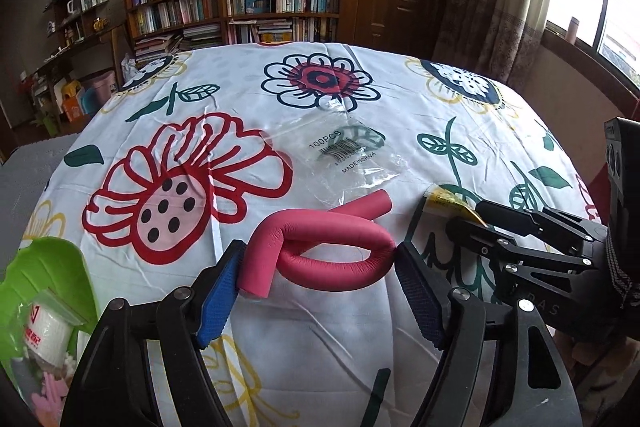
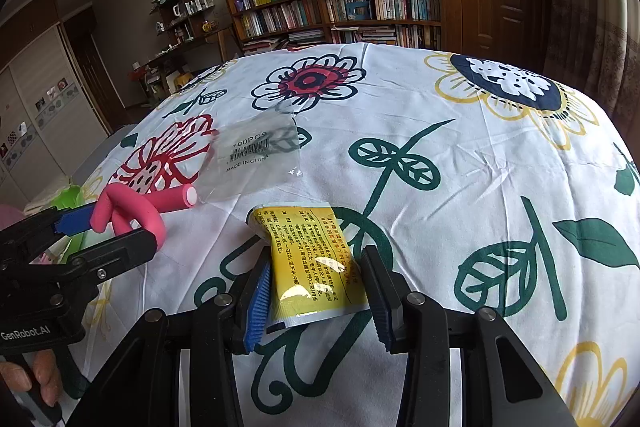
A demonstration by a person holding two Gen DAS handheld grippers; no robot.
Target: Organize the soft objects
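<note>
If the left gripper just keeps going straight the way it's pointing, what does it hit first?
Most likely the bent pink foam roller, which already lies between the open fingers of the left gripper. Beyond it lies the clear plastic bag; depth is hard to judge.

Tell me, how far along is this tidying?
Partly done, it seems. A green tray already holds a few items. In hand: the left claw brackets the bent pink foam roller, and the right claw straddles the yellow sachet; neither looks lifted yet. Left: the clear plastic bag lying untouched on the flowered cloth.
</note>
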